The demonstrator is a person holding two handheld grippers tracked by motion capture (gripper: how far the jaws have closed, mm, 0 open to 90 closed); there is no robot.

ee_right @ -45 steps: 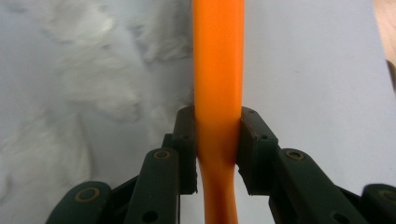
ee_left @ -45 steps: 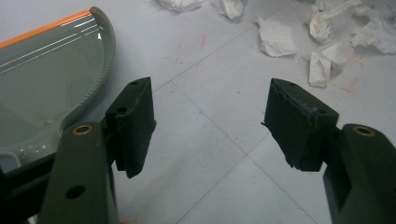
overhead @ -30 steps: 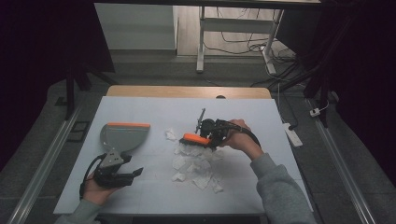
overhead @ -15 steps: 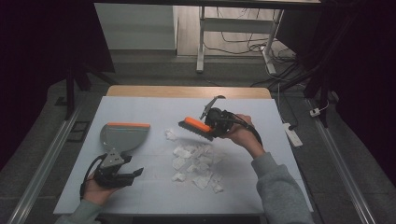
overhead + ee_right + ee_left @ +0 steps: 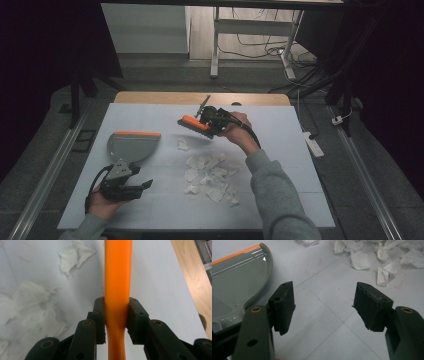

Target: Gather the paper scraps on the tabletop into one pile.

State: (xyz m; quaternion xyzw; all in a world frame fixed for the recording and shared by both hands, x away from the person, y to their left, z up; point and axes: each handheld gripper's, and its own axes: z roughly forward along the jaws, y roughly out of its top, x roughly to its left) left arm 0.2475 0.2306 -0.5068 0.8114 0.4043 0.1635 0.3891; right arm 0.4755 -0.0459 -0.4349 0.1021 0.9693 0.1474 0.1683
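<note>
1. Two tools are in play: one brush [image 5: 194, 126] with an orange back and one grey dustpan [image 5: 131, 146] with an orange lip.
2. One brush handle sits clamped between the jaws of the right hand-held gripper [image 5: 117, 315], and the brush hangs lifted above the far middle of the counter [image 5: 300, 150], beyond the litter.
3. Left hand-held gripper [image 5: 325, 306] rests near the counter's near left corner, jaws apart and holding nothing; the dustpan lies flat just beyond it, lip toward the far edge.
4. Paper scraps [image 5: 210, 172] lie in a loose pile at the counter's centre, roughly a dozen or more crumpled pieces, too bunched to count exactly; one stray scrap [image 5: 182, 145] sits apart, nearer the brush.
5. Sweeping appears to be the step in hand, with the brush raised between strokes.
6. Next, I judge, the bristles must come down behind the stray scrap and drag toward the dustpan, which the left jaws should first grip and steady.
</note>
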